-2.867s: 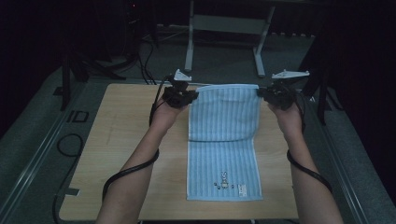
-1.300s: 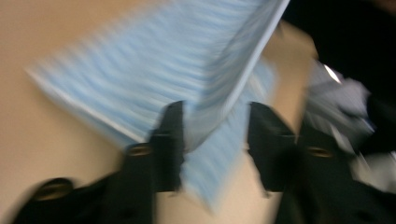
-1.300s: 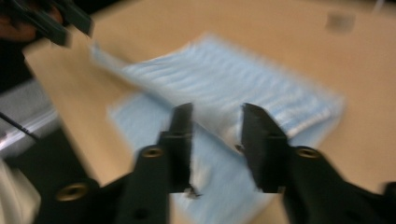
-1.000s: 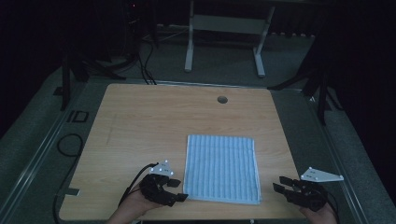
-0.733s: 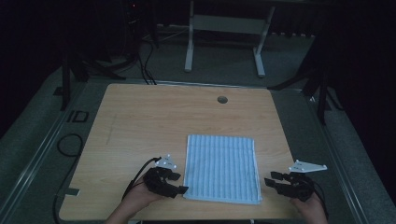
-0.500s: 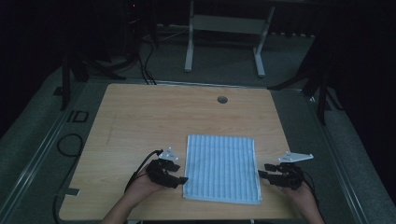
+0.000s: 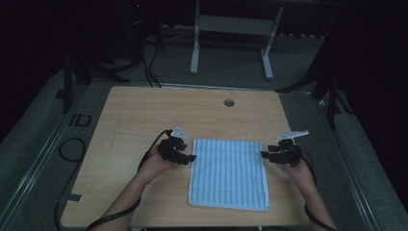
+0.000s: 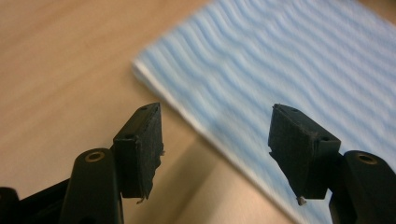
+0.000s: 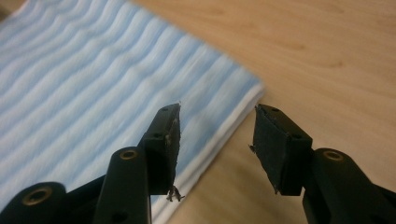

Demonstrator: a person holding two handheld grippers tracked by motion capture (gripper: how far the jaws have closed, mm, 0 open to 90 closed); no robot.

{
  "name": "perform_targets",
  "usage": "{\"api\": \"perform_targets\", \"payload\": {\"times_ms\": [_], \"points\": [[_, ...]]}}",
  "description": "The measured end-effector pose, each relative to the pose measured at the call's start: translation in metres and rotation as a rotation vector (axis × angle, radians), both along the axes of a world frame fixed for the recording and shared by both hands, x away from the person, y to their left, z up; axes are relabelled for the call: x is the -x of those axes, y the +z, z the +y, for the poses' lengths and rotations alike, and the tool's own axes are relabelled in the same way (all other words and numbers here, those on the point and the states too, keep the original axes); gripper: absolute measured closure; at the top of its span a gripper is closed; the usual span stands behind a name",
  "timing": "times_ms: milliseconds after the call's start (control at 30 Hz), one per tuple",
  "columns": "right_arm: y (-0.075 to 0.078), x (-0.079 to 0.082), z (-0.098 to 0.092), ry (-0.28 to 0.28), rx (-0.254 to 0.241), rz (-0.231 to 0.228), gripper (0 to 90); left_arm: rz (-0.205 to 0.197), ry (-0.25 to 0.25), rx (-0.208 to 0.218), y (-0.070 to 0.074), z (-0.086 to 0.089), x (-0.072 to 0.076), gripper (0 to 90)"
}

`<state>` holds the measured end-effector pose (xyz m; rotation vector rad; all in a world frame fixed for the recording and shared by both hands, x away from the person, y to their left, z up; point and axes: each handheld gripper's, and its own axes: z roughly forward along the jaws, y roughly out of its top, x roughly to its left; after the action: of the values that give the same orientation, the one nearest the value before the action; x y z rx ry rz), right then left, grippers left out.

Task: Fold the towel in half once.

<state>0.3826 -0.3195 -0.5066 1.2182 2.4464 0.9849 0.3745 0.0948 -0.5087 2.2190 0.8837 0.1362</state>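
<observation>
Meanwhile, the folded blue striped towel [image 7: 229,173] lay between the left gripper [image 7: 188,158] and right gripper [image 7: 265,155], both spread and pinching nothing, jaws having just been opening. Beyond them sat the table's round hole [image 7: 229,102]. Close views revealed the towel's white edge [image 9: 219,140].

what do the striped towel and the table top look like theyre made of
The towel: soft woven cloth, probably cotton, matte; pale blue and white stripes form fine ribs, with a white layered edge, so it looks folded. The table top: light wood grain with a smooth, faintly shiny finish; it could be laminate rather than solid wood, the look leaves that open.
</observation>
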Motion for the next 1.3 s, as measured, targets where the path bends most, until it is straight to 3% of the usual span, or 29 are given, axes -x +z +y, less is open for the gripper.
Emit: {"api": "perform_targets", "payload": {"times_ms": [167,333,433,500,567,700,800,867,933,1100,1200,1233,1300], "points": [[0.0,-0.026,0.006,-0.032,-0.012,0.038,50.6,0.016,0.023,0.027,-0.003,-0.012,-0.031,35.4],[-0.009,-0.048,0.014,-0.053,0.025,0.082,50.5,0.044,0.058,-0.022,-0.015,-0.023,-0.059,35.4],[-0.015,-0.054,0.017,-0.067,0.043,0.095,51.1,0.08,0.077,-0.008,-0.02,-0.02,-0.072,35.4],[-0.021,-0.059,0.018,-0.084,0.067,0.109,55.4,0.098,0.094,0.02,-0.023,-0.016,-0.077,35.4],[-0.025,-0.062,0.018,-0.077,0.064,0.128,57.9,0.112,0.09,0.02,-0.028,-0.014,-0.081,35.6],[-0.026,-0.065,0.021,-0.05,0.069,0.143,80.3,0.142,0.083,0.038,-0.035,-0.016,-0.085,39.1],[-0.022,-0.063,0.024,-0.046,0.073,0.13,84.3,0.172,0.066,0.074,-0.034,-0.019,-0.086,53.1],[-0.02,-0.063,0.024,-0.05,0.07,0.126,85.0,0.16,0.037,0.032,-0.033,-0.026,-0.084,73.4],[-0.018,-0.063,0.023,-0.049,0.064,0.12,85.4,0.138,0.025,0.015,-0.03,-0.029,-0.081,84.9],[-0.008,-0.064,0.021,-0.045,0.059,0.102,85.9,0.073,0.015,0.025,-0.007,-0.026,-0.075,87.0],[0.004,-0.062,0.021,-0.039,0.036,0.076,86.0,0.031,0.003,0.069,0.011,-0.021,-0.069,86.9],[0.008,-0.06,0.021,-0.035,0.032,0.062,86.0,-0.001,-0.001,0.068,0.018,-0.018,-0.066,86.9],[0.018,-0.054,0.02,-0.023,0.012,0.031,86.0,-0.017,-0.016,0.096,0.028,-0.013,-0.061,86.8]]}}
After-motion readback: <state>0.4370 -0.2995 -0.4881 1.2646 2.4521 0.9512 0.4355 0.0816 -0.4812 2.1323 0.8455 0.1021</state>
